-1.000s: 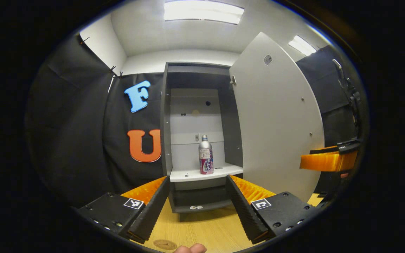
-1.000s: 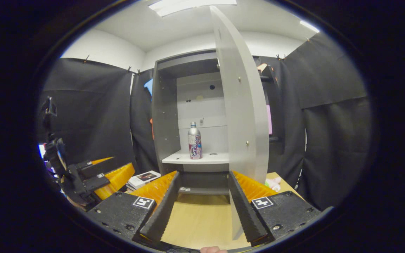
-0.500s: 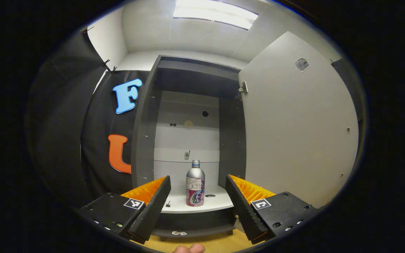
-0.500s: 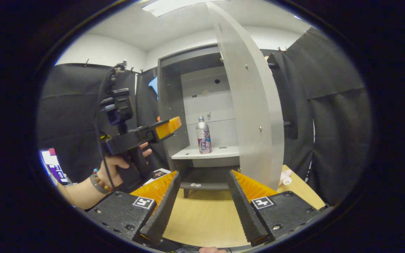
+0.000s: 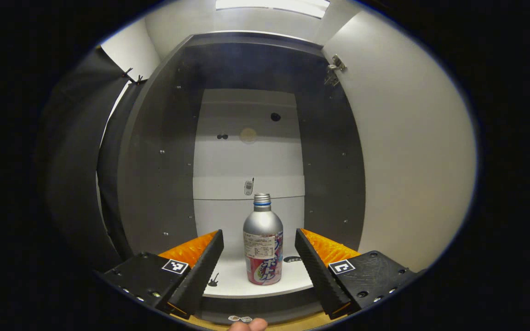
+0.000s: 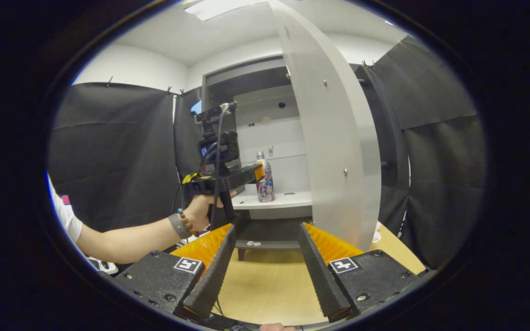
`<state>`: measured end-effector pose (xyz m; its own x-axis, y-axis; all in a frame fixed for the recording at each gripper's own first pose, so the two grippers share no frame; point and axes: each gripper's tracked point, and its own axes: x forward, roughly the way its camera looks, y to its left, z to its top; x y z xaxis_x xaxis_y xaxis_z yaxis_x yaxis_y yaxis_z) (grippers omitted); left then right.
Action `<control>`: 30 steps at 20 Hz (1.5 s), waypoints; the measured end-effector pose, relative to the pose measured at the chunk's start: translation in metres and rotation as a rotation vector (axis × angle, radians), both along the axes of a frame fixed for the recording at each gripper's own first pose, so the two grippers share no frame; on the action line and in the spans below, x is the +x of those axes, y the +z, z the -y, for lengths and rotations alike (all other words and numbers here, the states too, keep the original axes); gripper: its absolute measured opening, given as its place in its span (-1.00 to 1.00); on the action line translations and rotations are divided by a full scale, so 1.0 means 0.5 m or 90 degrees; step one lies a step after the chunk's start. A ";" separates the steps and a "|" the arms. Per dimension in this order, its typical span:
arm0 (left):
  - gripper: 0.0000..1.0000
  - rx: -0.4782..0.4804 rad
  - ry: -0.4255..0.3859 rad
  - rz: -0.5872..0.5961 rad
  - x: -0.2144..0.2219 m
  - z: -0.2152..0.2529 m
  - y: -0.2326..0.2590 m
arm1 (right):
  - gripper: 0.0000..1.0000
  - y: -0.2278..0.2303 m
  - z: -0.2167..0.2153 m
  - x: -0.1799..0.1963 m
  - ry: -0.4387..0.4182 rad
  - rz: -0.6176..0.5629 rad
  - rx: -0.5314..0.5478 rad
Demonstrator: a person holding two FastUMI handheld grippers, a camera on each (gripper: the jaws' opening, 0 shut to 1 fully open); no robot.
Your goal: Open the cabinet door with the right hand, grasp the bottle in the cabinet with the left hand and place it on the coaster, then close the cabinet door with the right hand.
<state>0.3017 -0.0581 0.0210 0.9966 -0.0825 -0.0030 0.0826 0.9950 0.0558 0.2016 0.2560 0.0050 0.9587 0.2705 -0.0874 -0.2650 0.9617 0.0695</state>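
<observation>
A silver bottle [image 5: 263,243] with a pink label stands upright on the white shelf [image 5: 237,284] of the grey cabinet [image 5: 154,151]. My left gripper [image 5: 259,239] is open, its fingers either side of the bottle and still short of it. In the right gripper view the bottle [image 6: 265,180] stands on the shelf with the left gripper [image 6: 256,173] held by a hand [image 6: 199,211] just in front of it. The cabinet door [image 6: 334,138] stands swung open. My right gripper [image 6: 265,232] is open over the wooden table [image 6: 265,285], holding nothing.
The open door [image 5: 407,151] forms a wall on the right of the left gripper view. Black cloth hangs left and right of the cabinet. A small pink-and-white object [image 6: 376,234] lies on the table behind the door. The person's forearm [image 6: 127,239] reaches in from the left.
My left gripper has moved forward to the cabinet, so the bottle now stands much nearer between its fingers. My right gripper has stayed back over the table, still open.
</observation>
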 end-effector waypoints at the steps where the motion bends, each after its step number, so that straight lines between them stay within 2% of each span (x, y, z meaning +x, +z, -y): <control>1: 0.90 0.000 0.004 -0.011 0.017 0.001 -0.014 | 0.72 -0.001 0.000 0.002 -0.002 -0.001 0.001; 4: 0.89 -0.027 0.005 -0.033 0.057 0.008 -0.041 | 0.73 -0.006 0.003 0.007 -0.007 -0.010 0.001; 10: 0.90 -0.049 0.009 -0.029 0.119 0.009 -0.056 | 0.73 -0.010 0.001 0.017 -0.008 -0.017 0.009; 21: 0.90 -0.020 -0.020 -0.016 0.141 0.037 -0.051 | 0.72 -0.014 -0.004 0.020 -0.002 -0.025 0.021; 23: 0.77 -0.026 -0.022 -0.020 0.149 0.039 -0.051 | 0.73 -0.013 -0.003 0.018 -0.002 -0.025 0.021; 24: 0.39 -0.029 -0.022 -0.020 0.149 0.036 -0.050 | 0.73 -0.012 -0.002 0.018 -0.001 -0.025 0.022; 25: 0.58 -0.035 -0.024 -0.024 0.144 0.034 -0.050 | 0.73 -0.014 -0.003 0.019 -0.001 -0.025 0.022; 28: 0.51 -0.048 -0.035 -0.029 0.125 0.032 -0.040 | 0.73 -0.015 -0.005 0.019 0.002 -0.026 0.023; 30: 0.51 -0.052 -0.026 -0.013 0.095 0.016 -0.020 | 0.72 -0.015 -0.005 0.020 0.002 -0.025 0.022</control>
<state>0.3490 -0.0663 0.0108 0.9922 -0.1239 -0.0143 0.1235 0.9920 -0.0271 0.2114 0.2583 -0.0025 0.9537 0.2774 -0.1161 -0.2647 0.9576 0.1139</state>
